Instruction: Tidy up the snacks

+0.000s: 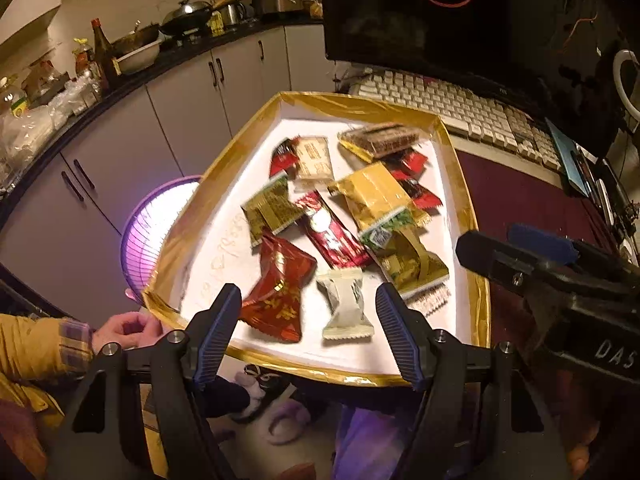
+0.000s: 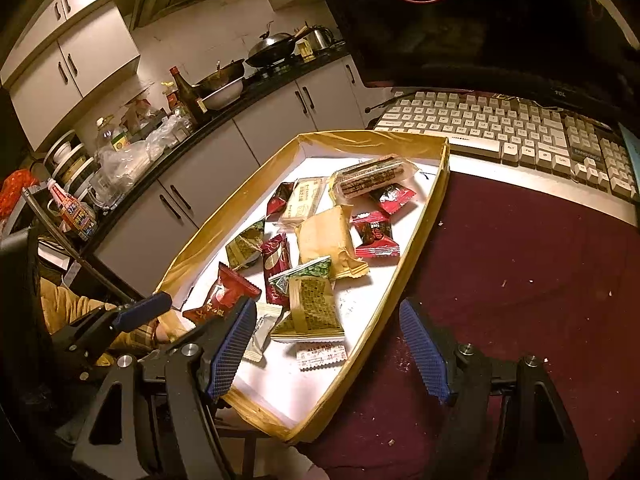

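- On the far left of the left wrist view, a bare hand (image 1: 128,330) in a yellow sleeve rests at the near-left corner of the gold-rimmed tray (image 1: 464,184).
- Behind that corner stands a purple wire basket (image 1: 148,236), partly hidden by the tray.
- The left tongs (image 1: 310,328) hover over the tray's near edge, their blue-padded fingers apart and holding nothing.
- Between those fingers lie a dark red candy wrapper (image 1: 280,296) and, just beside it on the right, a pale cream sachet (image 1: 346,304).
- The snacks lie in a loose heap on the tray's white floor: a dark red bar (image 1: 332,232) in the middle, a gold packet (image 1: 376,196) to its right overlapping a green-and-gold packet (image 1: 412,264), and a long clear-wrapped bar (image 1: 380,140) at the far end.
- The tray sits on the maroon bench (image 2: 520,280), its near end overhanging the edge.
- The right tongs (image 2: 330,350) are spread wide, empty, straddling the tray's right rim: the left finger is over the snacks, the right one over the bench.
- A white keyboard (image 2: 500,128) lies beyond the tray, to the right.
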A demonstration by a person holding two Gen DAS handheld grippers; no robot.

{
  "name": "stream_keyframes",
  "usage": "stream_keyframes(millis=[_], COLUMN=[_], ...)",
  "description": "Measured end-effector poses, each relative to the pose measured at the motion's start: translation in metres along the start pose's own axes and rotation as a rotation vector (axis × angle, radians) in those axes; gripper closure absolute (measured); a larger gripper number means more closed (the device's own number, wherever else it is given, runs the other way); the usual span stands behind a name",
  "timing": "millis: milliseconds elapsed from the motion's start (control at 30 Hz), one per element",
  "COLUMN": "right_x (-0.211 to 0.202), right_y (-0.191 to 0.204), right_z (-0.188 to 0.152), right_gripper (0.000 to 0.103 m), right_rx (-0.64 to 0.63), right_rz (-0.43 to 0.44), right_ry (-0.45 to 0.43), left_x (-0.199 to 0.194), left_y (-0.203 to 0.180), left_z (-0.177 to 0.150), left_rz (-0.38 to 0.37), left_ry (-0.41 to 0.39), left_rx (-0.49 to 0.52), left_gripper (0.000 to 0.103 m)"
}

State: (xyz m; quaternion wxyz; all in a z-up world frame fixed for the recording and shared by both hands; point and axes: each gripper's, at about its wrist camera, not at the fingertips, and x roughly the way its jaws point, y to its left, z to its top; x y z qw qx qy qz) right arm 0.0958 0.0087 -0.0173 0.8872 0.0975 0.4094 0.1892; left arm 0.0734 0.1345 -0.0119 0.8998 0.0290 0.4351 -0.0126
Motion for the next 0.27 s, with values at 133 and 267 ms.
stream_keyframes(millis=[133,267], right_x=[-0.0018,-0.0038], right_y=[0.0,-0.0002], right_z=[-0.0007,-0.0021], right_gripper=[0.027,0.027], right_rx=[-0.001,-0.008], right_rz=[-0.001,-0.001], right_ry=[-0.003,-0.005], left_x=[0.0012,-0.0035], left_y=[-0.0031,-0.0082], left_z=[-0.0019,-0.0026], left_rz=[-0.014,-0.03], left_ry=[0.001,-0.034], left_rx=[0.002,0.014], left_gripper=[0.034,0.034])
